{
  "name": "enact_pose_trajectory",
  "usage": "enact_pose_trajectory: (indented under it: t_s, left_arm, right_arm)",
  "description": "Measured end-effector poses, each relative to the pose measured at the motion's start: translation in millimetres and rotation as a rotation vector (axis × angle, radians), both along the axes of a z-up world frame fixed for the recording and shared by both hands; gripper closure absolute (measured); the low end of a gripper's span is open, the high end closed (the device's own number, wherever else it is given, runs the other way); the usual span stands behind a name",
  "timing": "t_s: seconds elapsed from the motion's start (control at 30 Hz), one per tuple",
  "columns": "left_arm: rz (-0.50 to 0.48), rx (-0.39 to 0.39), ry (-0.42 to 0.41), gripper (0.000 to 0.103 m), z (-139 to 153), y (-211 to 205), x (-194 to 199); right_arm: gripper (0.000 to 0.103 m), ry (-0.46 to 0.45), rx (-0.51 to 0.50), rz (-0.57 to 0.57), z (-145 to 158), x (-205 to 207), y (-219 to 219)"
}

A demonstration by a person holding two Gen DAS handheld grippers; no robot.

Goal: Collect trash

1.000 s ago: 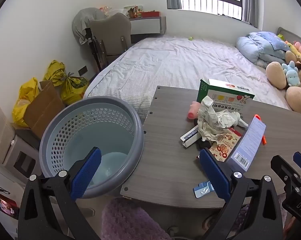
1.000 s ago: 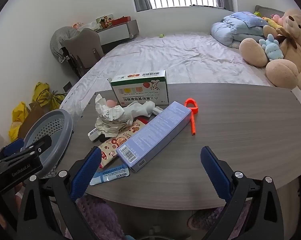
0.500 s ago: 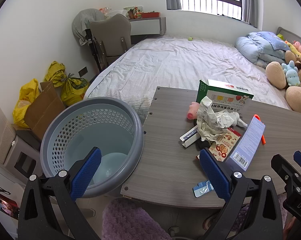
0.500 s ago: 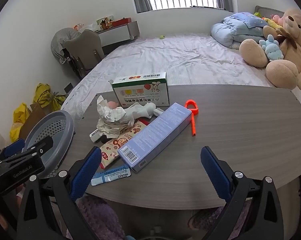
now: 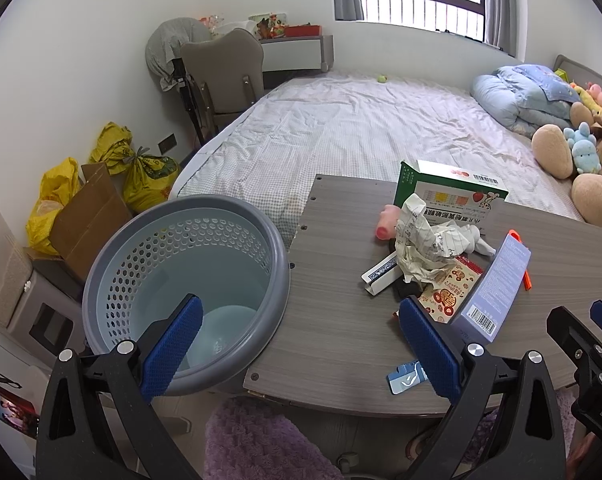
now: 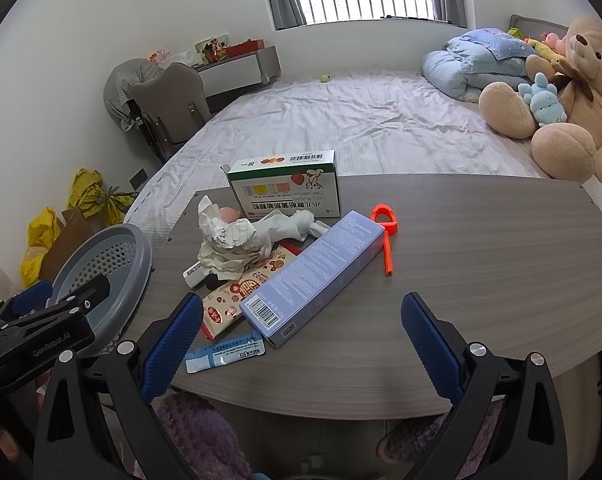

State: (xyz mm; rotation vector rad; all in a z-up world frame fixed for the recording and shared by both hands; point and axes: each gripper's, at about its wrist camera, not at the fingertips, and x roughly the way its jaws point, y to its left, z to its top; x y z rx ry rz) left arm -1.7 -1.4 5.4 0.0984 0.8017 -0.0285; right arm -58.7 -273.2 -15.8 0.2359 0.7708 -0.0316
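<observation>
Trash lies in a heap on the grey wooden table (image 6: 481, 248): a crumpled paper (image 6: 231, 242), a long blue box (image 6: 315, 274), a green and white box (image 6: 287, 184) standing behind, a red snack packet (image 6: 237, 298), a small blue sachet (image 6: 225, 354) and an orange plastic strip (image 6: 387, 240). A grey perforated bin (image 5: 189, 280) stands left of the table, holding only a pale liner. My left gripper (image 5: 299, 344) is open, hovering over the bin's rim and the table's corner. My right gripper (image 6: 301, 342) is open, just short of the blue box.
A bed (image 6: 361, 120) with plush toys (image 6: 561, 96) lies behind the table. A chair (image 5: 221, 76), yellow bags (image 5: 141, 168) and cardboard (image 5: 85, 216) stand by the left wall. A purple fluffy rug (image 5: 253, 440) lies under the table's near edge.
Both grippers have drifted slightly; the bin and trash sit a little higher in the views. Nothing was taken hold of; both stay open.
</observation>
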Motion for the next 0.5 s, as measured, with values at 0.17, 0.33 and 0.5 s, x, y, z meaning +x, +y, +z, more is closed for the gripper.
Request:
enact_pose_trajectory:
  t_s: [0.17,0.33,0.5]
  left_arm:
    - [0.000,0.000,0.001,0.006,1.8,0.5,0.8]
    - [0.000,0.000,0.001,0.006,4.7,0.4,1.6]
    - [0.000,0.001,-0.001,0.006,1.5,0.2,0.2]
  right_arm:
    - [0.008,-0.001,0.000,-0.001,0.2,-0.3,0.1]
    - [0.008,0.000,-0.001,-0.001,1.1,-0.1,-0.1]
    - [0.008,-0.002,0.000,-0.001,0.6,-0.4,-0.6]
